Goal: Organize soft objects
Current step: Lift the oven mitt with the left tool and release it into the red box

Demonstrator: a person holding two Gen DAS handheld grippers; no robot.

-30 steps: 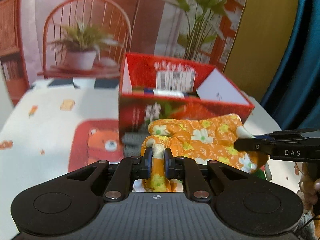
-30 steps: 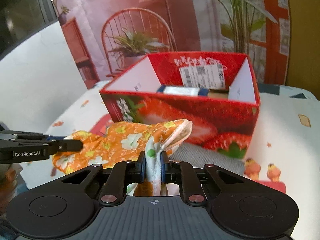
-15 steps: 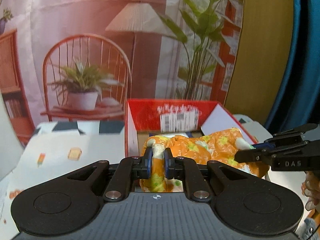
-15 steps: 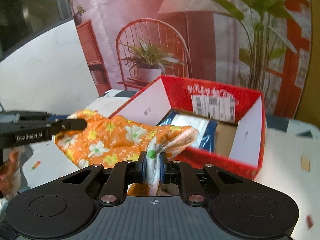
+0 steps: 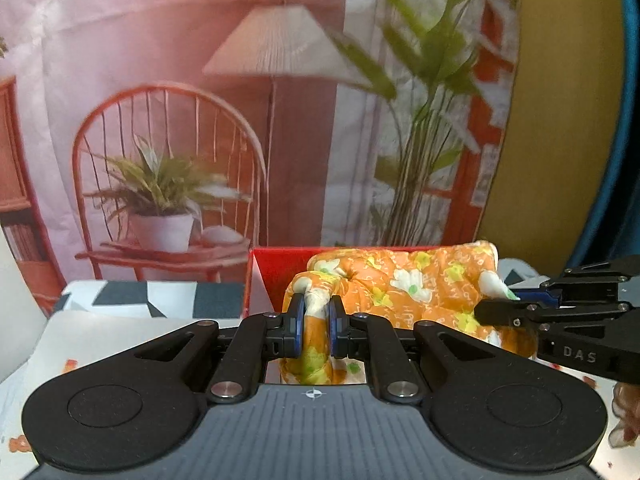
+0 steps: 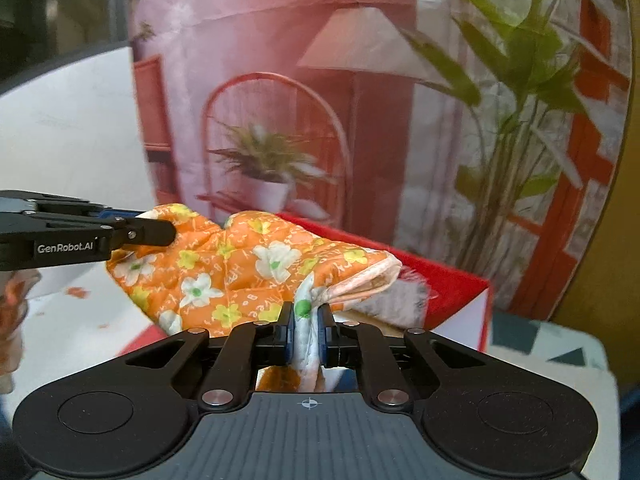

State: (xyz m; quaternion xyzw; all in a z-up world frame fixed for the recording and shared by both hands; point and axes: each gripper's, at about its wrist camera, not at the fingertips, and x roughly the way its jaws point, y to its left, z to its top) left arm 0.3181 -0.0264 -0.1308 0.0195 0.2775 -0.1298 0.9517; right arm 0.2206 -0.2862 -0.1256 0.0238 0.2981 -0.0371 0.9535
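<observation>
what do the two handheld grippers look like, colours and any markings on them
Both are matte black. Each has a ribbed grey-black body with a small crosshair mark, two round discs at the sides, silver pivot bolts on the linkage arms, and blue pads inside the fingers. The left gripper reads GenRobot.AI in white on its side in the right wrist view; the right gripper reads DAS in the left wrist view.

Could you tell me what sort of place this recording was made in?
Probably a staged recording setup, not a real living room: the chair, lamp and plants are printed on a creased backdrop. In front stands a table with a cartoon-print cover and a red box.
</observation>
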